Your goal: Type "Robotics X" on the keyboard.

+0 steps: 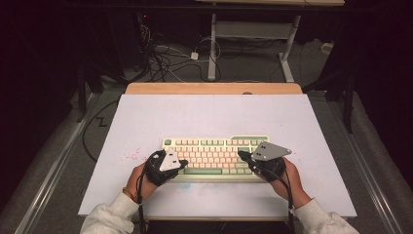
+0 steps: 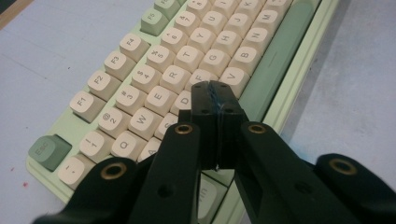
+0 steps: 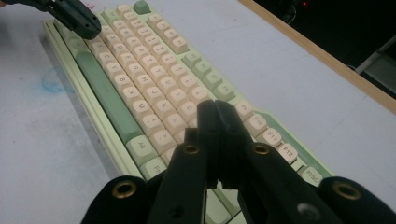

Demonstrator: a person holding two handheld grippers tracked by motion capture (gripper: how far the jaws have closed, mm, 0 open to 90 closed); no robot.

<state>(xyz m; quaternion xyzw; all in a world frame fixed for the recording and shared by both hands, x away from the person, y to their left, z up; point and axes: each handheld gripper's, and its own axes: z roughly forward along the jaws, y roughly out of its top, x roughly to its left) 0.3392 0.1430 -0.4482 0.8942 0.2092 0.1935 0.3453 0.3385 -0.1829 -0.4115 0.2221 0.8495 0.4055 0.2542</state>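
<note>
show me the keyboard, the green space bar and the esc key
keyboard (image 1: 214, 157), high view, on the cream keys in its middle
space bar (image 2: 275, 65), left gripper view, on the middle of the long green bar
esc key (image 2: 49, 151), left gripper view, on its green top face

A white desk (image 1: 214, 117) has a wooden far edge (image 1: 214, 88) (pink specks near its left side). Cables (image 1: 165, 58) tangle on the floor beyond.
</note>
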